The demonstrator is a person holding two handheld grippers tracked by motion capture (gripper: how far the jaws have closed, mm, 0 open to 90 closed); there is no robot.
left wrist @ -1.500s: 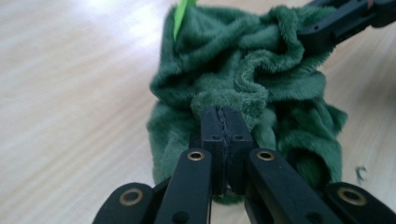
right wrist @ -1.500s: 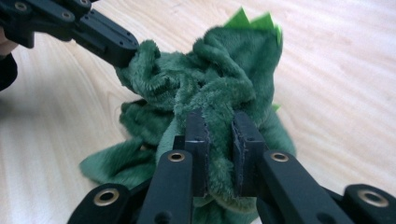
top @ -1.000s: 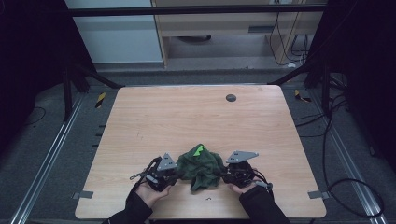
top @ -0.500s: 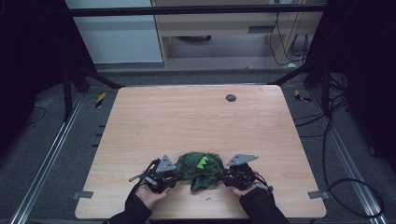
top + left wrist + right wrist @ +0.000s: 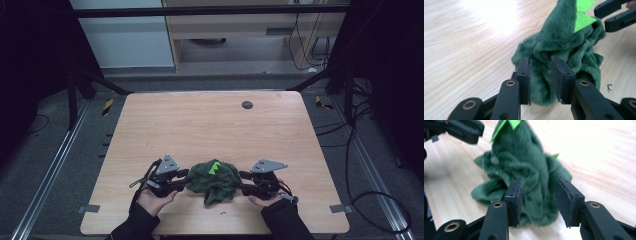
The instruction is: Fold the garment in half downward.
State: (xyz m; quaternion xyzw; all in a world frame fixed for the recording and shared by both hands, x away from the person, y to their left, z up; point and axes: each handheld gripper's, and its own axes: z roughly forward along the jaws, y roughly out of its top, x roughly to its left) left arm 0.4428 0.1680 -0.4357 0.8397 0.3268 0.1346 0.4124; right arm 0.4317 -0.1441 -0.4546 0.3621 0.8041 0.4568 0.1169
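While both hands are resting on the worktop [image 5: 150, 125] near its front edge, each is holding a gripper aimed inward at a crumpled green cloth [image 5: 216, 179] lying between them, roughly mid-width of the front edge. A small dark scrap [image 5: 224, 213] is lying on the wood just in front of the cloth, closer to the front edge.

Left hand [image 5: 156, 196] is gripping the left gripper [image 5: 186, 179], w/ a grey three-cornered plate on top. In the left gripper view its jaws are standing apart w/ a fold of the cloth [image 5: 564, 47] sitting in the gap between them; pads look to be touching the fabric at the sides but not squeezed together.

Right hand [image 5: 264, 196] is holding the right gripper [image 5: 244, 181], also w/ a grey plate. In the right gripper view its jaws are spread wider, w/ the cloth [image 5: 524, 177] bulging between them, nearer the left pad; the right pad is standing clear of the fabric.

Cloth is bunching up into a peak, w/ bright green triangular bits [image 5: 215, 167] showing at the top. Image there is slightly blurred.

Further back, a small dark round disc [image 5: 247, 104] is sitting on the worktop near the far edge, right of centre. Beyond the table, cables [image 5: 350, 150] are trailing over the grey floor at the right.
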